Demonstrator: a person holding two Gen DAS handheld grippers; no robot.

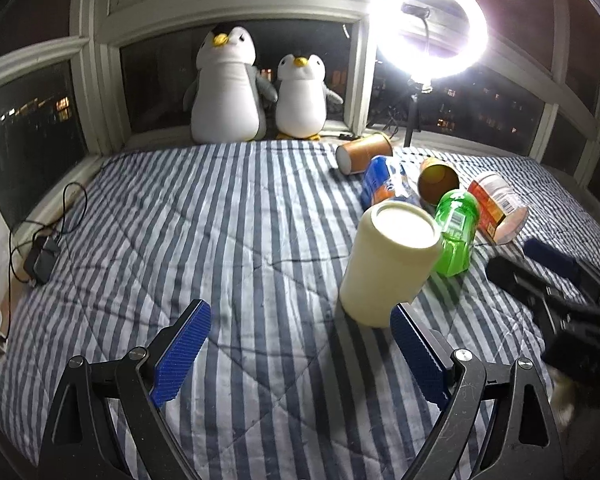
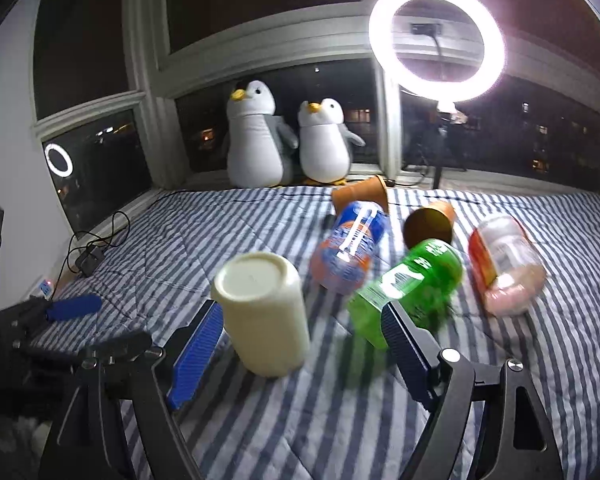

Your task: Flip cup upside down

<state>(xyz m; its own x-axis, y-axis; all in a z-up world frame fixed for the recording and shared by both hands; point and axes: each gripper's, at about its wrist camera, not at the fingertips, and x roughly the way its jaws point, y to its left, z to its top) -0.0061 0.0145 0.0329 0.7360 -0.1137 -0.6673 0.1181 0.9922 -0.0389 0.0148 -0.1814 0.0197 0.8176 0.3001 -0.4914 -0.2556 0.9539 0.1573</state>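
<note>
Cup inverted on bed, left gripper open, power strip (right view only)

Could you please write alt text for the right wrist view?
A cream plastic cup stands upside down on a striped blue-and-white quilt, just ahead of the open right gripper. Behind lie a green plastic bottle and other containers.
</note>
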